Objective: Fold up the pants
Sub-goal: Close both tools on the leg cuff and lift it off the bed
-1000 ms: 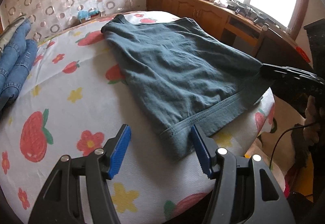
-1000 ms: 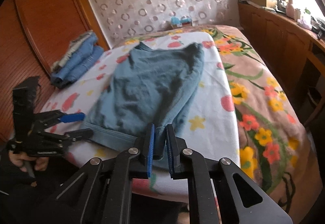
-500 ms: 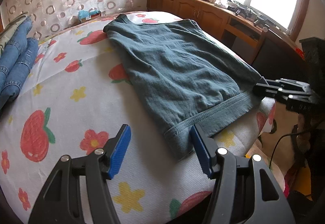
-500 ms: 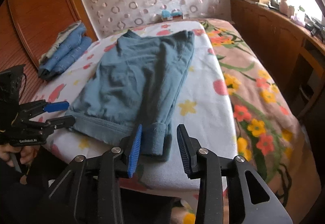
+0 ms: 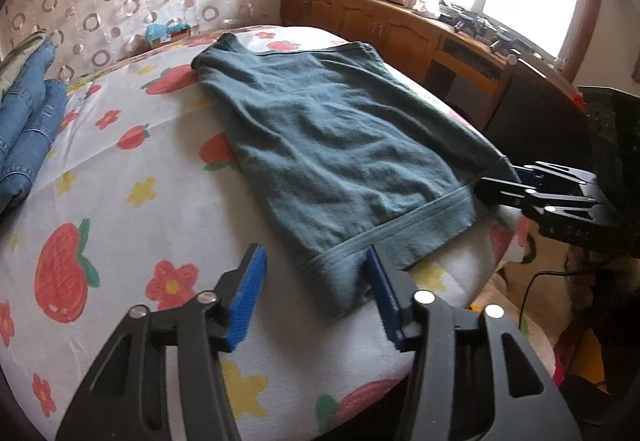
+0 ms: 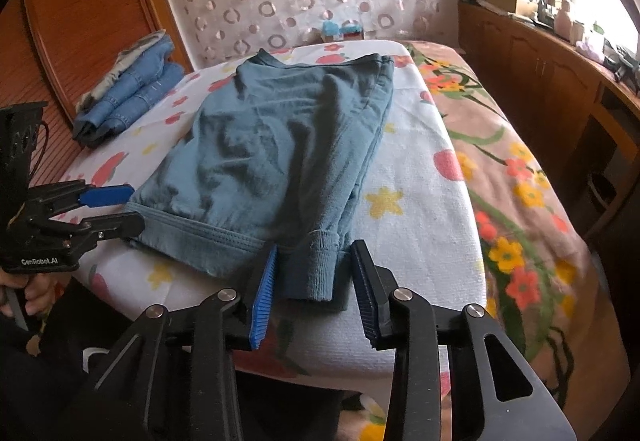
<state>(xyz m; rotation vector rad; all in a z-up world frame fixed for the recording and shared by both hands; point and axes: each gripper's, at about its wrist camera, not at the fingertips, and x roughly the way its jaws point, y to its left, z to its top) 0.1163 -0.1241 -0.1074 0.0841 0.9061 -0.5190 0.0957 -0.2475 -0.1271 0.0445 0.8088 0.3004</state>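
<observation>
A white bedspread printed with strawberries and flowers (image 5: pixel 120 201) carries flat teal knit pants (image 5: pixel 340 145). The left gripper (image 5: pixel 316 293) and right gripper (image 6: pixel 314 281) straddle opposite near corners, jaws closing, not yet pinching.

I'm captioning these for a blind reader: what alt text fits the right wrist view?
Teal pants lie folded on a flowery bed, a cuff between the right gripper's closing blue pads, not yet pinched. The left gripper waits at the waistband; folded jeans sit behind.
</observation>
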